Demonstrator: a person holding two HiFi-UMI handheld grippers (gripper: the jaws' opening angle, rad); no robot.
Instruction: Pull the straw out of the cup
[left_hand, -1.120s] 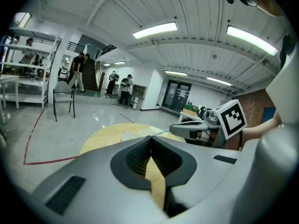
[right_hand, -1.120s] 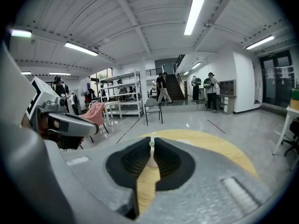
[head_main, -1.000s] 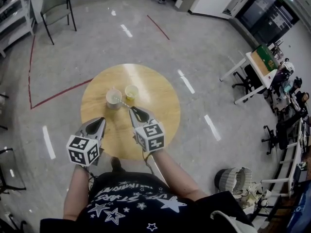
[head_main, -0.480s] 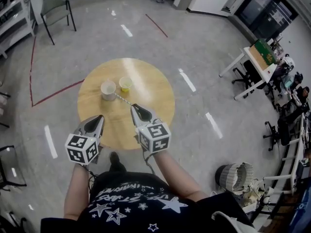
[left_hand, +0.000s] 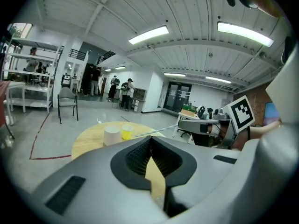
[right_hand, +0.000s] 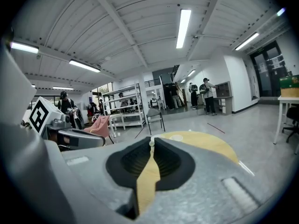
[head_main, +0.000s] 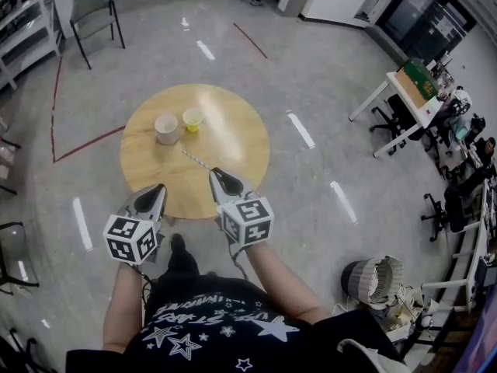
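Note:
A thin pale straw (head_main: 197, 161) slants over the round wooden table (head_main: 233, 142), clear of both cups. My right gripper (head_main: 215, 174) is shut on its near end; the straw's tip (right_hand: 151, 143) shows between the jaws in the right gripper view. The white cup (head_main: 166, 128) and the small yellow cup (head_main: 192, 120) stand side by side at the table's far left. In the left gripper view the straw (left_hand: 156, 130) runs from near the yellow cup (left_hand: 126, 132) towards the right gripper (left_hand: 202, 125). My left gripper (head_main: 159, 190) is shut and holds nothing, near the table's front edge.
A black chair (head_main: 92, 10) stands on the floor far behind the table. Desks and office chairs (head_main: 411, 103) line the right side, with a wire bin (head_main: 374, 282) at lower right. Red tape lines (head_main: 81, 150) mark the floor to the left.
The straw's far end was at the white cup a second ago; it is now out and apart from it. Both grippers have drawn back from the cups towards the table's front edge.

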